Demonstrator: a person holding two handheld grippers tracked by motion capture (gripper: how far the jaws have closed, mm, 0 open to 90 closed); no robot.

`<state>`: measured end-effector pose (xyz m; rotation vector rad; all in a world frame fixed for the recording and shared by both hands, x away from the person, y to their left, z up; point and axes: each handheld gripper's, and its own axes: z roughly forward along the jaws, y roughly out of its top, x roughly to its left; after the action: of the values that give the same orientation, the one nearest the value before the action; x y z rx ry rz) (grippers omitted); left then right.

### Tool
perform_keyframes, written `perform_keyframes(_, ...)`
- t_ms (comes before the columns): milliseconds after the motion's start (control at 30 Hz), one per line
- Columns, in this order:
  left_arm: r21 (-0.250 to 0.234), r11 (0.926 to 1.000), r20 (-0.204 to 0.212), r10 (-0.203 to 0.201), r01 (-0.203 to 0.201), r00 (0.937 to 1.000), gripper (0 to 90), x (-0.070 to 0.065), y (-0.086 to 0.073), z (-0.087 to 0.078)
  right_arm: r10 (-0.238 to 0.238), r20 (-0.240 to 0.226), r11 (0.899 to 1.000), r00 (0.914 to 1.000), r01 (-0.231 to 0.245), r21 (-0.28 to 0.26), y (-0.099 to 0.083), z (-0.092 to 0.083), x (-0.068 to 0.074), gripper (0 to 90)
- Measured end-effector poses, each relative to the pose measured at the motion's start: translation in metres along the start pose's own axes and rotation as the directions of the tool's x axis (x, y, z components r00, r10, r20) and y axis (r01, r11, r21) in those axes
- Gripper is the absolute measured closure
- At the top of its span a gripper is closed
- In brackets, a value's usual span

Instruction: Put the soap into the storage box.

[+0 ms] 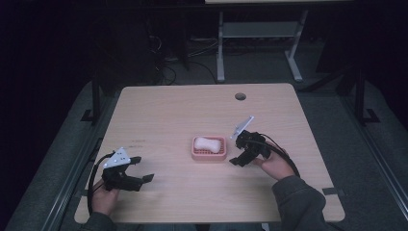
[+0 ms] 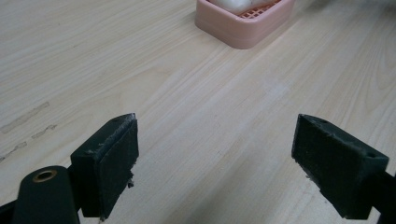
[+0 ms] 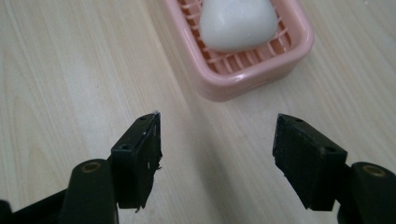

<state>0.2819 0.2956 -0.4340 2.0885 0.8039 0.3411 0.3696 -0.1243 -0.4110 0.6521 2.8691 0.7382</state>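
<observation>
Your right gripper (image 1: pixel 239 160) sits just beside the right edge of the pink soap dish (image 1: pixel 209 154), so it is the nearer of your 2 tools by a clear margin. The dish rests near the middle of the desk (image 1: pixel 183 110), and the white soap bar (image 1: pixel 208 144) lies inside it on the slatted floor, its long axis running left to right across the desk, the same way as the dish.

From the right gripper view, the dish (image 3: pixel 243 70) lies ahead of the jaws and a little to the right, with the soap (image 3: pixel 238 23) in its far part. Your right gripper (image 3: pixel 217 144) stands wide open with nothing between the jaws, only bare desk below them. To take the soap you would likely need to move forward and up over the near rim, then turn so the jaws close across the bar's short width.

Your left gripper (image 1: pixel 137 175) hangs near the left front of the desk, well apart from the dish. In the left gripper view it (image 2: pixel 215 154) is also spread wide and empty, with the dish (image 2: pixel 243 23) far ahead and to the right.
</observation>
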Motion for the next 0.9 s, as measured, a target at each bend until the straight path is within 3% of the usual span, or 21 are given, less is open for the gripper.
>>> perform_keyframes(900,0.009,1.0000,0.001,-0.001,0.001,1.0000,14.0,0.000,0.000,0.000,0.046,0.000,0.998,0.9989,-0.046,-0.033,-0.028,-0.003,0.006,31.3)
